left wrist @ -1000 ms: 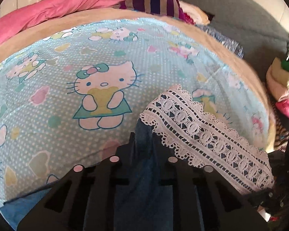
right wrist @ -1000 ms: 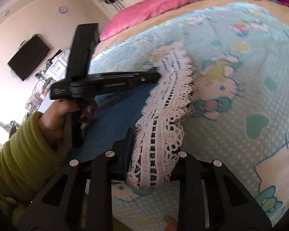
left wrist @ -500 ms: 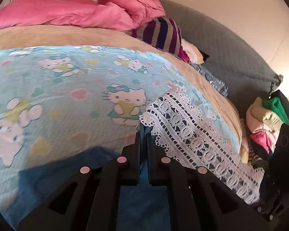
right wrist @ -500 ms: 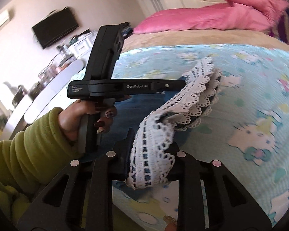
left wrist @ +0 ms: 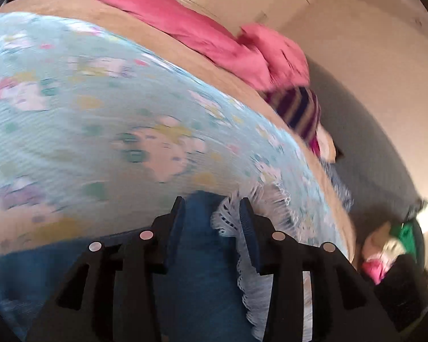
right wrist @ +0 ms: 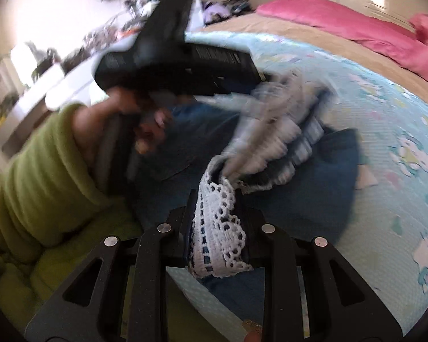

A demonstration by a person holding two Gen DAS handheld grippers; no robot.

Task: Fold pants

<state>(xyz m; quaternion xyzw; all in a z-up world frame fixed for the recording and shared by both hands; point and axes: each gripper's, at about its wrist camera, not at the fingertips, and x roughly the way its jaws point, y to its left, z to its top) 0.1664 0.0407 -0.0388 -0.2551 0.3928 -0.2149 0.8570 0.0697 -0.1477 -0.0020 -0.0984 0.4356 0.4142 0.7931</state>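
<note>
**Lace-hemmed denim pants, carried by the hem over a bed**

Item 1. Right gripper (right wrist: 216, 222): black plastic, two ribbed fingers, clamped narrow on the white lace trim (right wrist: 218, 245) of the pants (right wrist: 308, 182). The hold sits at the hem edge, presumably so that the leg end can be drawn over the rest of the garment for a fold.

Item 2. Left gripper (left wrist: 211, 219): same make. Its fingers stand some way apart, with blue denim (left wrist: 202, 256) and a scalloped strip of lace running between them. Whether the cloth is pinched or merely lying in the gap cannot be told; the view is smeared by motion. Seen from the right wrist, this tool (right wrist: 179, 65) is gripped by a hand (right wrist: 122, 125) in a ribbed lime-green sleeve (right wrist: 42, 176).

Item 3. Pants: dark blue denim, fairly stiff by the look of its broad, flat folds, hemmed with openwork crochet lace. The body lies on the bed, the hem lifted between the two tools and hanging in soft pleats. In my judgement the fold is mid-way, not yet laid flat.

Item 4. Bedspread (left wrist: 100, 114): pale blue, dotted, printed with cartoon cats, under the pants.

Item 5. Beyond: tan blanket (left wrist: 162, 40), pink quilt (left wrist: 214, 37), striped cloth (left wrist: 296, 111), and a heap of clothes (left wrist: 391, 245) off the bed's edge.
</note>
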